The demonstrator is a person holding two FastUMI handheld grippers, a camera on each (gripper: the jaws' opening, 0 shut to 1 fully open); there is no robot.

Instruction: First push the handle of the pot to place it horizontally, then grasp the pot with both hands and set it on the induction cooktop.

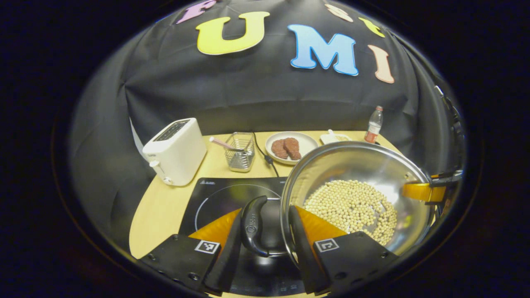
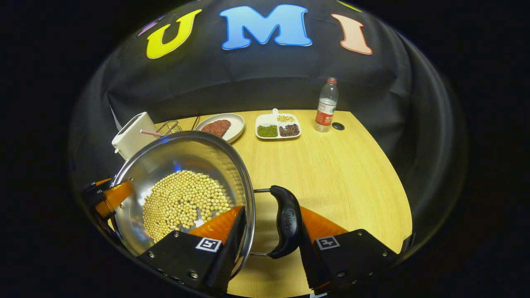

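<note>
We see the pale wooden tabletop [image 2: 331, 174] carrying everything, with the black induction cooktop [image 1: 215, 198] lying flat near its left front. The steel pot [image 1: 356, 165], its floor covered with pale round beans [image 1: 352, 207], is held up between the two sets of tongs; in the left gripper view it hangs beside and partly over the cooktop's right edge, and we cannot tell whether its base touches anything. The left tongs [image 1: 265, 231] are closed narrowly on the pot's black side handle [image 1: 253, 225], one finger outside the handle and the other inside the rim. The right tongs [image 2: 269, 231] grip the opposite black handle [image 2: 287, 225] the same way, one finger inside the pot wall, the other against the handle's outer face. Behind the cooktop, a white toaster [image 1: 176, 151] stands at the left rear, and next to it a wire basket [image 1: 241, 151] holds a pink-tipped stick; a black cord runs from the back edge toward the cooktop. Further right lies a white plate [image 1: 304, 142] with two brown patties [image 1: 285, 148], just behind the pot's rim. A divided white dish [image 2: 277, 124] of green, dark and pale grains sits beside it, then a clear bottle [image 2: 326, 105] with a red cap, and a small dark bottle cap [image 2: 338, 126] near it.
</note>
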